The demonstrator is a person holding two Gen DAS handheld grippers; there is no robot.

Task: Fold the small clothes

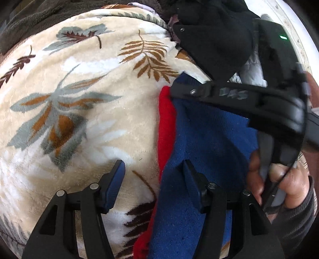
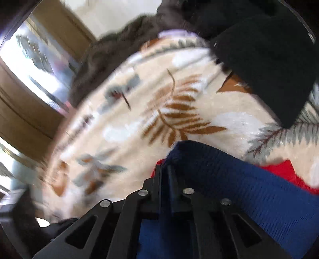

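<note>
A small blue and red knit garment [image 1: 207, 139] lies on a cream blanket with a leaf print [image 1: 89, 79]. My left gripper [image 1: 154, 169] is open just above the blanket, its right finger [image 1: 191, 179] over the blue cloth at the garment's left edge. My right gripper [image 1: 175, 90] reaches in from the right in the left wrist view and is shut on the garment's far end. In the right wrist view the right gripper [image 2: 164, 171] pinches the blue cloth [image 2: 229, 179], with red [image 2: 283, 171] showing beneath it.
A black garment [image 1: 215, 39] lies at the far right of the blanket, also in the right wrist view [image 2: 269, 65]. A dark brown fleece [image 1: 35, 18] lies along the blanket's far edge. A wooden window frame [image 2: 30, 111] shows at the left.
</note>
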